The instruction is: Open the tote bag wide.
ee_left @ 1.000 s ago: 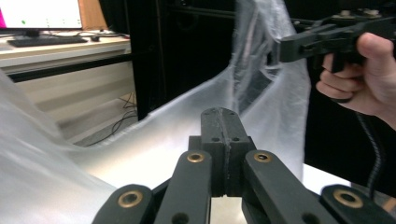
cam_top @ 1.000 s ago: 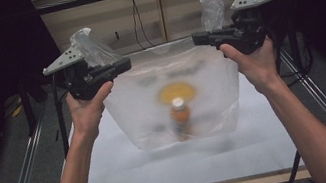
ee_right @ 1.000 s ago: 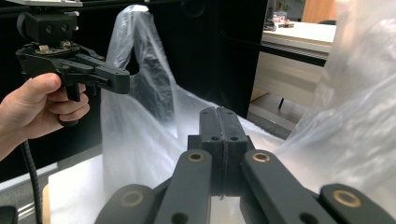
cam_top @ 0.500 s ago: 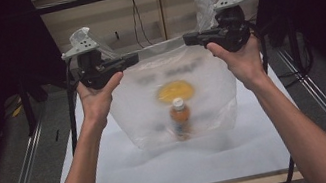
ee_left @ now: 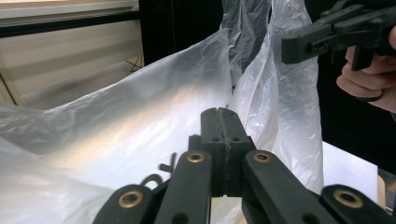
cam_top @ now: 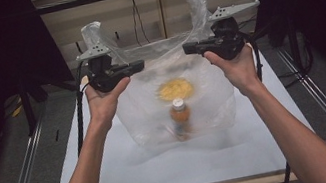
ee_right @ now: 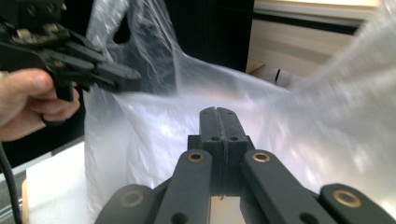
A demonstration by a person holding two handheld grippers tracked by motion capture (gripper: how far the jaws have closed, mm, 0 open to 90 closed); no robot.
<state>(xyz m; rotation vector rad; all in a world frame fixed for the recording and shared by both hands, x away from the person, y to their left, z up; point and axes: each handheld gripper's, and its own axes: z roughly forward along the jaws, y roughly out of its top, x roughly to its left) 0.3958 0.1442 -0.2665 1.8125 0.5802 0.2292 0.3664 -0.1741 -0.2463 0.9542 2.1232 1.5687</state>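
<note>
High view has my left gripper [cam_top: 138, 66] and right gripper [cam_top: 189, 48] each clamped on the clear crinkled plastic bag [cam_top: 201, 90], holding it up over the white table [cam_top: 174, 165]. Inside sit an orange bottle [cam_top: 180, 116] and something yellow [cam_top: 175, 89]

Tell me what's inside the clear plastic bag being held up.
Through the plastic bag show a bottle with a white cap and a blurry yellow item. The film hides finer detail and anything lower down.
</note>
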